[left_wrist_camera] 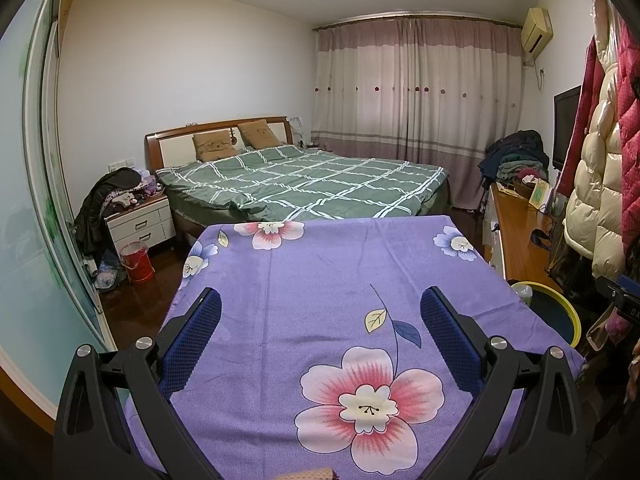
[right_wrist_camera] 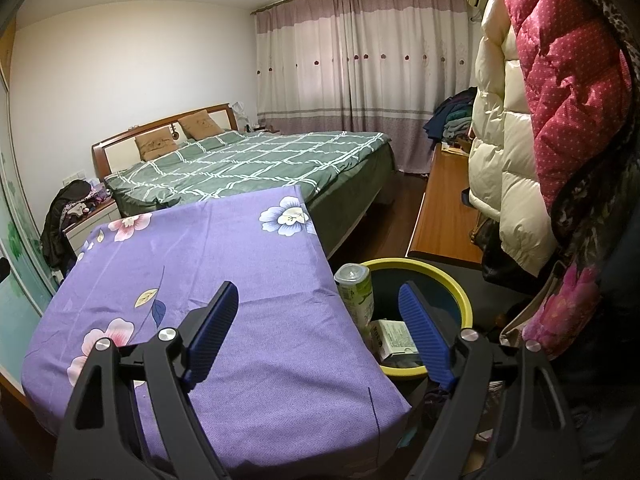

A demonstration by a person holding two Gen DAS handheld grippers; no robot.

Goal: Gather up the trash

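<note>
A yellow-rimmed bin [right_wrist_camera: 460,300] stands on the floor at the right edge of a table covered with a purple flowered cloth [right_wrist_camera: 224,264]. Inside it stand a green and white can [right_wrist_camera: 354,286] and a small white carton [right_wrist_camera: 394,340]. My right gripper [right_wrist_camera: 320,300] is open and empty, hovering over the table's right edge and the bin. My left gripper [left_wrist_camera: 320,308] is open and empty above the purple cloth [left_wrist_camera: 320,264]. The bin's rim [left_wrist_camera: 570,316] and the can top [left_wrist_camera: 522,292] show at the right in the left wrist view.
A bed with a green checked cover [left_wrist_camera: 300,180] lies beyond the table. A wooden cabinet [right_wrist_camera: 440,208] with hanging coats [right_wrist_camera: 520,120] runs along the right. A nightstand [left_wrist_camera: 140,224] and a red bucket [left_wrist_camera: 136,260] stand at the left.
</note>
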